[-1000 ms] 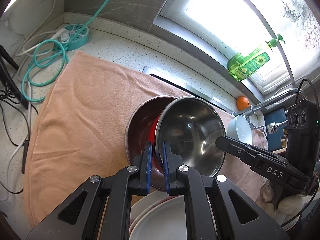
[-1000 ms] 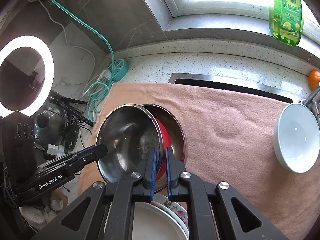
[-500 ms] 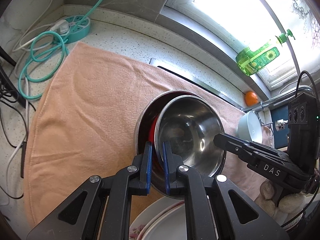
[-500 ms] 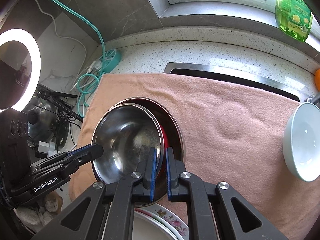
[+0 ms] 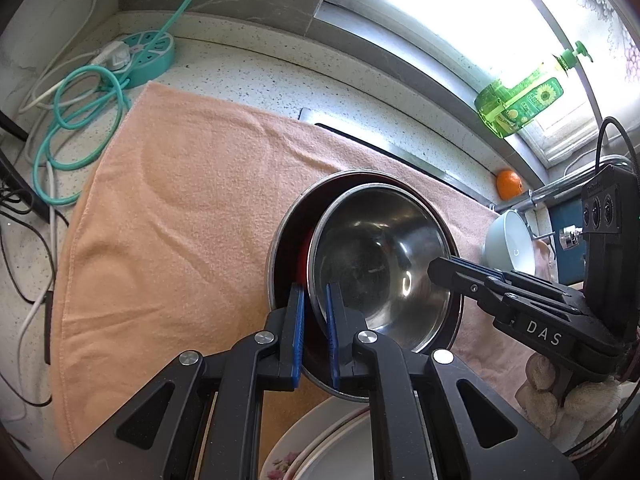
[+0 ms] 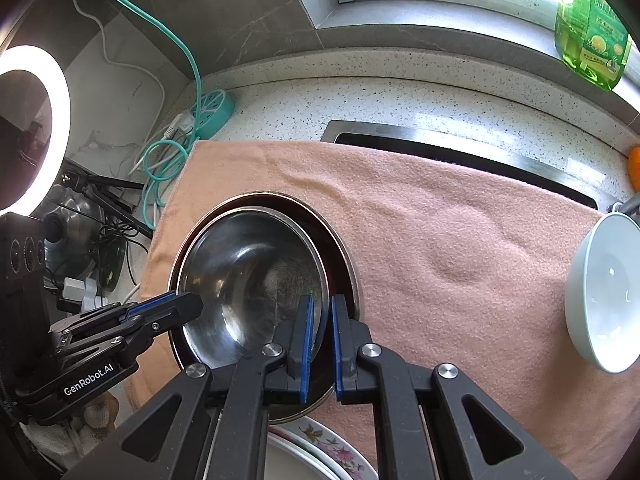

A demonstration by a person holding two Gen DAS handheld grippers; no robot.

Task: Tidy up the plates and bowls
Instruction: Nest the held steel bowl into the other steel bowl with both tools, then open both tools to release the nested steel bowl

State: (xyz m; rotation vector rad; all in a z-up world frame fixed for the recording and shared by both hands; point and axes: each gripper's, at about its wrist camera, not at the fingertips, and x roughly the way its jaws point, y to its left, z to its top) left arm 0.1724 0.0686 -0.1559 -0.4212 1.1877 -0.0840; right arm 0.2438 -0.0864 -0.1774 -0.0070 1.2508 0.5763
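Note:
A small steel bowl (image 5: 380, 268) (image 6: 248, 280) sits inside a larger steel bowl (image 5: 288, 224) (image 6: 340, 248) with a red inner wall, on a peach towel (image 5: 180, 200) (image 6: 460, 240). My left gripper (image 5: 314, 312) is shut on the small bowl's near-left rim. My right gripper (image 6: 322, 320) is shut on its opposite rim, one finger inside and one outside. A pale blue bowl (image 5: 510, 240) (image 6: 604, 292) lies on the towel's right end. Flowered plates (image 5: 320, 448) (image 6: 316, 456) are stacked under my grippers.
A teal power strip (image 5: 148, 48) (image 6: 212, 114) with coiled cables lies at the counter's back left. A green soap bottle (image 5: 520, 100) (image 6: 592, 36) stands on the window sill. An orange (image 5: 509, 185) sits by the tap. A ring light (image 6: 36, 128) stands left.
Both grippers have carried the small steel bowl down into the larger bowl; it sits lower and more centred than a second ago. The jaws stay closed on its rim.

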